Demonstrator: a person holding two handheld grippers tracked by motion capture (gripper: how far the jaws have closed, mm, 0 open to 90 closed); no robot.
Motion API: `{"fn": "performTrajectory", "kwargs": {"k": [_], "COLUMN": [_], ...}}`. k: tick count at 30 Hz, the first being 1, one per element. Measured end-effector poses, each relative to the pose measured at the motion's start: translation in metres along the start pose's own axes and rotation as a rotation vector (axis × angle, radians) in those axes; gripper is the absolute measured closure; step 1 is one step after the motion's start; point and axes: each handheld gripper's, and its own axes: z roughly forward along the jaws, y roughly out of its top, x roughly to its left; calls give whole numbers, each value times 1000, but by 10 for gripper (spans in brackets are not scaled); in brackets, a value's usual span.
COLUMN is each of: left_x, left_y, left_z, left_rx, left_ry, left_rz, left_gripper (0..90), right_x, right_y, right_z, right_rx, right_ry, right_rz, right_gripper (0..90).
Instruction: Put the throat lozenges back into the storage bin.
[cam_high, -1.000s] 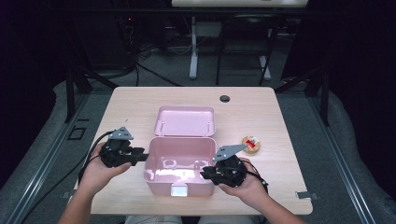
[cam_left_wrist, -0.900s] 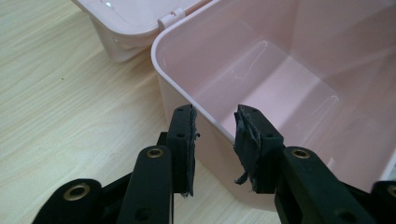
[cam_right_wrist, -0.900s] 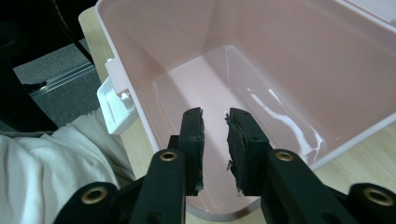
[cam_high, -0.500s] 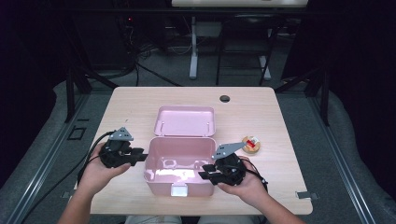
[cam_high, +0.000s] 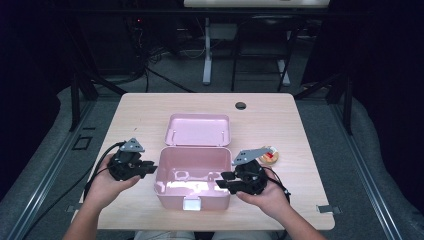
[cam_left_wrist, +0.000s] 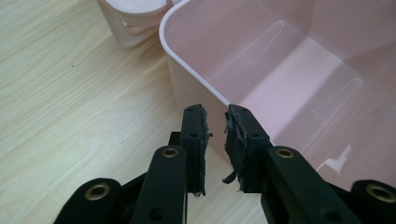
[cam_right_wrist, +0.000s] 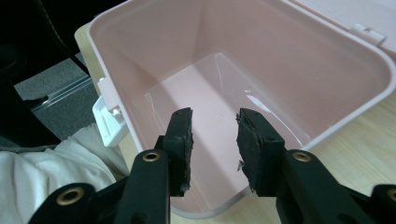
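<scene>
High view: one pale pink plastic box (cam_high: 192, 175) with rounded corners sits open at the near middle of the light wooden table (cam_high: 300, 130), hinged lid (cam_high: 198, 129) flat behind it. One small red-and-tan tape roll (cam_high: 268, 155) lies just right of the box.

Left gripper view: the left gripper (cam_left_wrist: 215, 128) straddles the box's left wall, jaws just closing in, pads not quite pressing yet.

Right gripper view: the right gripper (cam_right_wrist: 214, 126) hangs over the glossy inside, jaws apart and just widening, nothing gripped.

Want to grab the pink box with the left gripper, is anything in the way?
Nothing visible. The left hand-held gripper already straddles the box wall, jaws just been closing around its rim.
</scene>
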Motion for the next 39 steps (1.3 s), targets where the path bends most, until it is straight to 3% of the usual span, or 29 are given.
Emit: {"fn": "performTrajectory", "kwargs": {"k": [11, 20, 26, 30, 39], "left_x": [-2, -1, -3, -5, -6], "left_y": [-2, -1, 1, 2, 2], "left_z": [6, -5, -10, -9, -9], "left_rx": [33, -13, -40, -35, -44], "left_ry": [23, -2, -44, -40, -38], "left_rz": [16, -17, -40, -28, -31], "left_gripper": [802, 756, 698, 692, 691], "right_x": [-5, -6, -7, -8, -22], "right_y": [11, 22, 29, 32, 37], "right_z": [-6, -10, -14, -15, -17], "right_rx": [52, 84, 96, 107, 108], "right_ry": [-25, -58, -67, -86, -109], "right_rz": [-12, -44, -45, -59, -33], "right_gripper": [603, 595, 583, 564, 544]}}
